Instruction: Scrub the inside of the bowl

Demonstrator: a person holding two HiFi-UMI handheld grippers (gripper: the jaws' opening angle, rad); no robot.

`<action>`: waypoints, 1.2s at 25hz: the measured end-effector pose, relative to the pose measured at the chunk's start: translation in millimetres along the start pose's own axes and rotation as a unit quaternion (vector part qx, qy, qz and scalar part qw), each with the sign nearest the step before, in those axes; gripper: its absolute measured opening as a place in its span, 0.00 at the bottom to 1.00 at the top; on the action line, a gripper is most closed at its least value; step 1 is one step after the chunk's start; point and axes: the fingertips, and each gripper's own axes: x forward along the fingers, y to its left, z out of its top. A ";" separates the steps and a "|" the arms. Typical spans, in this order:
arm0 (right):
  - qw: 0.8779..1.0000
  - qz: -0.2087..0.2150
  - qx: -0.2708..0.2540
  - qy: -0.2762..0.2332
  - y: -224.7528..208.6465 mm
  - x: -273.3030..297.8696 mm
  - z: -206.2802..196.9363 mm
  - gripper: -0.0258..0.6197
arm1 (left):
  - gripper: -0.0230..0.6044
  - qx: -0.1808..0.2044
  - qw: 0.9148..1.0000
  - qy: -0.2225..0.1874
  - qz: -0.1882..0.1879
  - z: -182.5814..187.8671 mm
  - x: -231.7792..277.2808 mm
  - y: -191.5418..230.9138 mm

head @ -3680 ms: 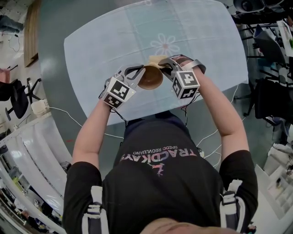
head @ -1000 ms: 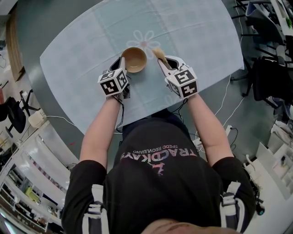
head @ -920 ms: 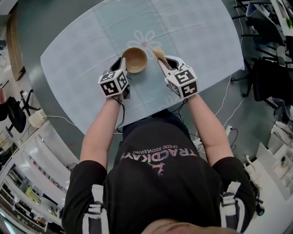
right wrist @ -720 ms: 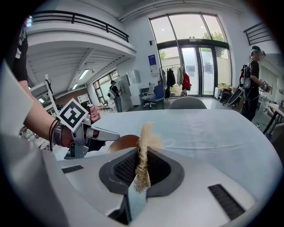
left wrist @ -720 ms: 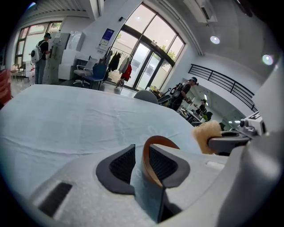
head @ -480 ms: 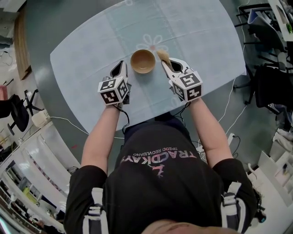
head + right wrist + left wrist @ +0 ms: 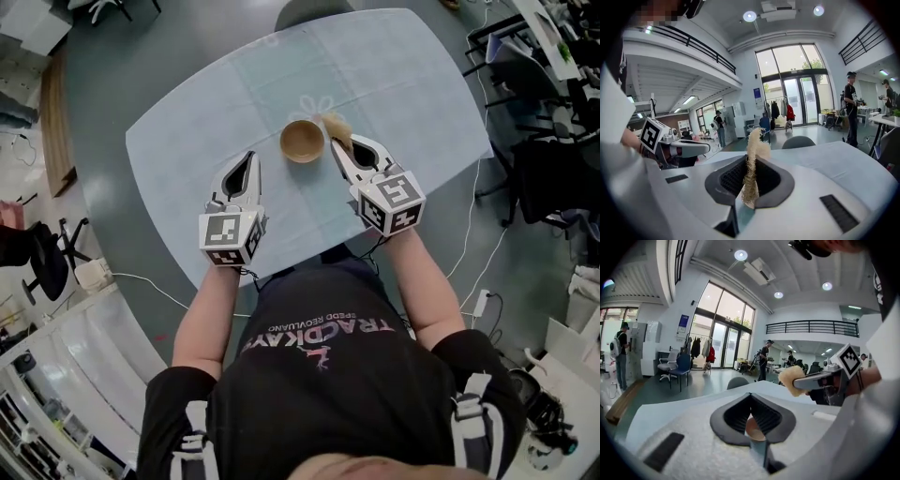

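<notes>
I see the small round tan wooden bowl (image 7: 302, 141) standing upright on the pale blue cloth-covered surface (image 7: 412, 84), just below a faint flower print (image 7: 314, 103) and between my two tools. Its hollow faces up, with a plain tan inside. The left gripper (image 7: 250, 159) sits apart from the bowl on its left, jaws closed tip to tip on nothing. The right gripper (image 7: 336, 148) lies just beside the bowl's right edge. Its jaws are clamped on a pale fibrous loofah scrubber (image 7: 335, 124), whose tuft juts past the tips near the rim; I cannot tell whether it touches. Only the head view shows the bowl whole. The right gripper view shows the scrubber's frayed strands pinched between the pads. Both gripper views show a glass-fronted hall with people standing beyond.
</notes>
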 end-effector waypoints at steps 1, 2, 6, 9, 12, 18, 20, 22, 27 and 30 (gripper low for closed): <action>1.000 -0.003 -0.005 -0.010 7.4 -5.6 7.1 0.09 | 0.06 -0.002 1.000 -0.010 -0.002 7.7 -8.1 -1.0; 1.000 -0.006 -0.010 -0.018 15.2 -11.3 14.0 0.09 | 0.06 -0.005 1.000 -0.019 -0.005 13.9 -16.2 -2.0; 0.998 -0.014 -0.026 -0.048 43.8 -36.9 36.6 0.09 | 0.06 -0.010 0.999 -0.037 -0.022 25.3 -44.1 -12.5; 0.997 -0.019 -0.036 -0.067 63.3 -51.7 48.3 0.09 | 0.06 -0.005 0.998 -0.042 -0.036 28.7 -59.9 -20.7; 0.996 -0.024 -0.043 -0.074 80.8 -58.4 51.2 0.09 | 0.06 -0.002 0.998 -0.041 -0.050 28.1 -72.0 -24.1; 0.997 -0.040 -0.027 -0.065 103.3 -62.9 27.4 0.09 | 0.06 0.009 0.997 -0.025 -0.078 14.8 -88.3 -27.7; 0.997 -0.046 -0.020 -0.062 106.1 -67.6 16.4 0.09 | 0.06 0.011 0.996 -0.021 -0.085 8.8 -91.7 -31.2; 0.997 -0.053 -0.014 -0.059 108.1 -72.8 6.7 0.09 | 0.06 0.014 0.996 -0.016 -0.091 3.6 -94.7 -34.5; 0.996 -0.069 -0.006 -0.057 113.0 -81.7 -4.9 0.09 | 0.06 0.019 0.994 -0.009 -0.106 -3.8 -100.2 -39.1; 0.996 -0.072 -0.005 -0.057 114.5 -83.8 -5.5 0.09 | 0.06 0.020 0.994 -0.009 -0.112 -3.4 -100.1 -41.3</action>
